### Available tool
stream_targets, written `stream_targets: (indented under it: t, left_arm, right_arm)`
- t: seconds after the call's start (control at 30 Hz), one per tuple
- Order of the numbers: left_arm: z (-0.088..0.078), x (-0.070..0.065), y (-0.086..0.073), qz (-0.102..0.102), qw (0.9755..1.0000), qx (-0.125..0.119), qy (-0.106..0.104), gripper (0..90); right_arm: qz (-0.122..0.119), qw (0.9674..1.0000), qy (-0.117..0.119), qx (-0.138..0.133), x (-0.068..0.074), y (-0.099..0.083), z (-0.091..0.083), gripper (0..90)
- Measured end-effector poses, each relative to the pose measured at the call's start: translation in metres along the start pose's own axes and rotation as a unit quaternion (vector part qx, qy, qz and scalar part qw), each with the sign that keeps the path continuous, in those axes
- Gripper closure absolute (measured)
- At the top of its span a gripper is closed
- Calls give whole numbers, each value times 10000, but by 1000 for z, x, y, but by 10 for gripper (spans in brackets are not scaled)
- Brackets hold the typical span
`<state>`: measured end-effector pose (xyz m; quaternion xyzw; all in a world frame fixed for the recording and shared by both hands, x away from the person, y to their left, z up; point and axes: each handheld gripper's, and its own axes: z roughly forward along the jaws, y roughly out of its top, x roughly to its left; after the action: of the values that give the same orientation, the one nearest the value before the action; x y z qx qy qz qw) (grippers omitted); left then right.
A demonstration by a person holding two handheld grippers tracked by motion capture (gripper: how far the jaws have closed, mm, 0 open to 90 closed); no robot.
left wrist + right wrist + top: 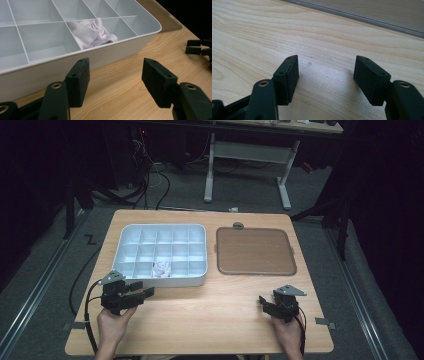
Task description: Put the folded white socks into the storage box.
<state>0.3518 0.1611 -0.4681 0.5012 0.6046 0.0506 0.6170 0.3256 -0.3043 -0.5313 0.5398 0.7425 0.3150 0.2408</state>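
2 tools low over wooden surface (210, 315) near front edge. Left tool (145, 292) near front-left corner, jaws wide apart, nothing between, just beside front wall of white divided tray (200, 280). White crumpled cloth (162, 268) lies in front-row compartment of tray, middle-left of surface. Right tool (264, 302) near front-right corner, jaws wide apart, empty. Brown tray (255, 251) right of white tray.

On the tabletop (200, 315), a compartment tray (131, 231) sat left of a flat tray (255, 251); a cloth (162, 268) lay in a front compartment.
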Motion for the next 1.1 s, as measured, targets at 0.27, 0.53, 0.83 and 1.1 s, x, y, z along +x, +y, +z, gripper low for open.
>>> stream_targets:
  t: [0.27,0.53,0.83,1.1]
  left_arm:
    - [4,1,-10,-40,10000,49,-11,399]
    - [9,3,-22,-168,9996,206,-65,399]
    - [16,3,-34,-199,9993,320,-61,400]
    - [23,6,-45,-161,9991,399,28,398]
  right_arm:
    - [-1,10000,0,0,0,0,0,374]
    - [0,10000,-1,-1,0,0,0,374]
    - [-1,10000,0,-1,0,0,0,374]
    - [-1,10000,0,-1,0,0,0,373]
